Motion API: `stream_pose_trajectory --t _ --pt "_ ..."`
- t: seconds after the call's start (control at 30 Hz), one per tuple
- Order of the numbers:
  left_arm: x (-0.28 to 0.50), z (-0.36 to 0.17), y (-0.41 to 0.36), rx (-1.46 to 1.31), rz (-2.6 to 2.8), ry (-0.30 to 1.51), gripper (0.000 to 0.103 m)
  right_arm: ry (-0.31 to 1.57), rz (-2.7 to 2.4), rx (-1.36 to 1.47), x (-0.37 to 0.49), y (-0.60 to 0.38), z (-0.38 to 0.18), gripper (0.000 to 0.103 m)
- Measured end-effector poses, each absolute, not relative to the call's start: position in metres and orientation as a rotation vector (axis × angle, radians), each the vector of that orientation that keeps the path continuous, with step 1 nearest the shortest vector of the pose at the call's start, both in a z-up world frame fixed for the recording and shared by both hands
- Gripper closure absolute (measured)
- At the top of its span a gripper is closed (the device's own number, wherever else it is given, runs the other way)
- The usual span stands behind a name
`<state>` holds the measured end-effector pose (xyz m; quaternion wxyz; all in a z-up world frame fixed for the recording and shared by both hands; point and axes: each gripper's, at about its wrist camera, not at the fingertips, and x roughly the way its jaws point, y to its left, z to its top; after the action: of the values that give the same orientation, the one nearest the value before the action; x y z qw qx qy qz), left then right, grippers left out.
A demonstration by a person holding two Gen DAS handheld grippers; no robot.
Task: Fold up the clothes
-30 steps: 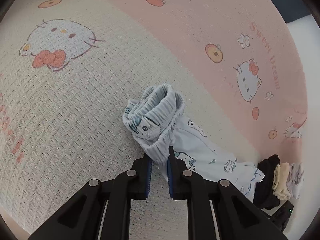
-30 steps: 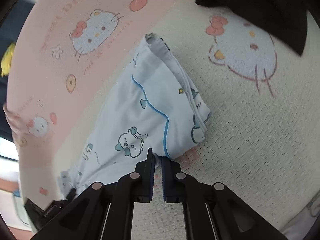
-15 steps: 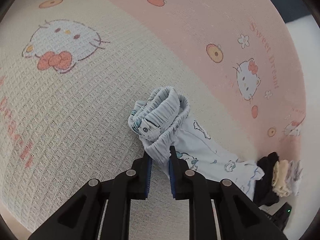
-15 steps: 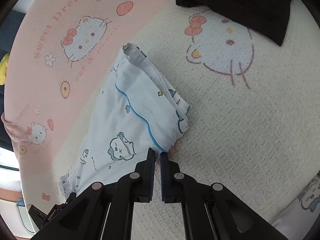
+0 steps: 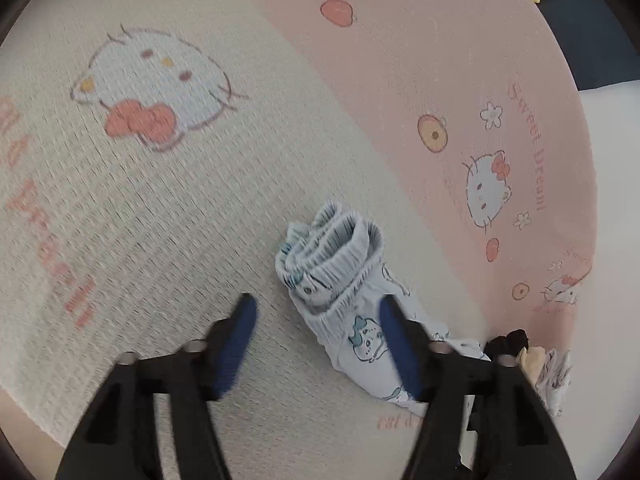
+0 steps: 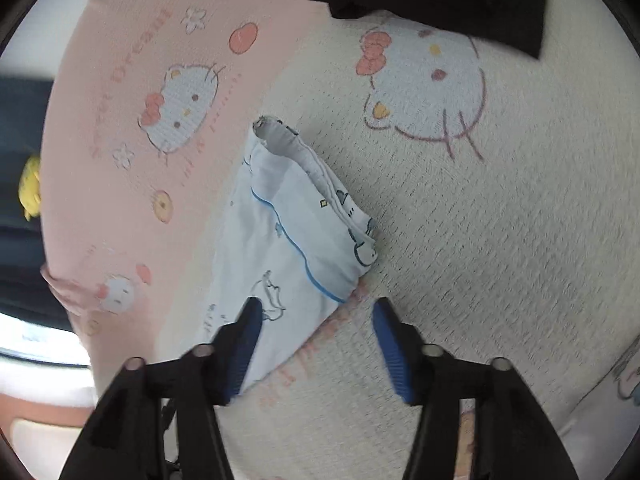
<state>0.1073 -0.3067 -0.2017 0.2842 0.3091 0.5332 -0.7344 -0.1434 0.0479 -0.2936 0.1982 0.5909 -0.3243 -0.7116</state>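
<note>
Both jaws are opening. The left gripper (image 5: 316, 308) has the elastic waistband between its pads, unpressed; the right gripper (image 6: 316, 312) frees the hem. The light blue shorts (image 6: 292, 236) lie folded on the blanket (image 6: 500, 240). They look soft, light and floppy; the thick waistband seems the best hold.

We are seeing a pink and cream cartoon-cat blanket (image 5: 400, 80) lying spread out, and a yellow toy (image 6: 30, 188) sitting beyond its far left edge.
</note>
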Motion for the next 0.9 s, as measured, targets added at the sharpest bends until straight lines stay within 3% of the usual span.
stream_pose_trajectory --t 0.33,0.63,0.9 --pt "0.073 -0.181 -0.318 0.988 -2.153 1.189 0.035 -1.045 -1.968 1.659 -0.151 0.061 -0.301 0.044" --pt "0.019 -0.186 -0.325 1.274 -2.293 0.864 0.035 -0.91 -2.005 1.643 -0.159 0.046 -0.294 0.044" --pt "0.006 -0.205 -0.334 1.432 -2.322 0.805 0.036 -0.897 -2.021 1.643 -0.161 0.045 -0.292 0.042"
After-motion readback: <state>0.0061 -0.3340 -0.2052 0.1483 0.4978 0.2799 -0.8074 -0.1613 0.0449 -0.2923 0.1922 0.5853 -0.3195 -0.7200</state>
